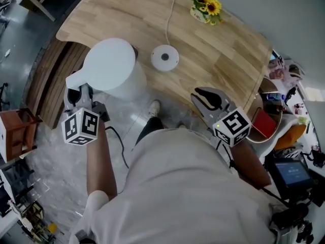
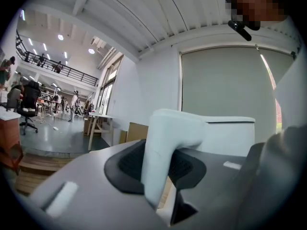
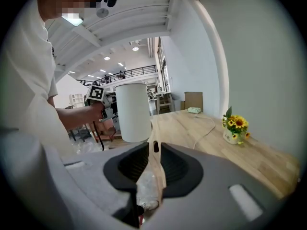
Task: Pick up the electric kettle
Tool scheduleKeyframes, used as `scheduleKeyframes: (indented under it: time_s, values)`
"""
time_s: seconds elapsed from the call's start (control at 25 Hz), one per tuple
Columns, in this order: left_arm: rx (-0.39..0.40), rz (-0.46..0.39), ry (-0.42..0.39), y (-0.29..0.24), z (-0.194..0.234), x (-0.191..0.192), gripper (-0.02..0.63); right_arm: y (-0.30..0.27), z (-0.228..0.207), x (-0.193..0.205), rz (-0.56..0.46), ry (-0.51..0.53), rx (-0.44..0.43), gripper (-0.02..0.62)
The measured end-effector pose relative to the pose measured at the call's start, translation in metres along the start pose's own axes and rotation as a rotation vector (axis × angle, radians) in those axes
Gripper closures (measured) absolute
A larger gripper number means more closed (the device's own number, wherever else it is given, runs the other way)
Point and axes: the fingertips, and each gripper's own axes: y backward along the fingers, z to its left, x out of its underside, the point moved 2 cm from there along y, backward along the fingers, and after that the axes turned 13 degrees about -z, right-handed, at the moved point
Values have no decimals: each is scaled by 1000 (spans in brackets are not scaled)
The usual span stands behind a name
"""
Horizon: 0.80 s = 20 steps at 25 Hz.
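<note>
The white electric kettle hangs in the air at the near edge of the wooden table, off its round white base. My left gripper is shut on the kettle's handle, which stands between the two dark pads with the body behind it. My right gripper hovers over the table's near edge to the right, its jaws drawn together to a thin slit with nothing in them. In the right gripper view the kettle hangs ahead at the left.
The base's white cord runs to the far edge of the table. A small pot of sunflowers stands at the back. Wooden steps lie to the left, a small wooden stool beside them, and cluttered shelves to the right.
</note>
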Motion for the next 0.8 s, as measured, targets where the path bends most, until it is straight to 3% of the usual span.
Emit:
scheduleKeyframes:
  time_s: [0.8]
  values:
    - [-238, -46, -35, 169, 28, -44, 500, 28, 65, 8, 0, 128, -218, 546]
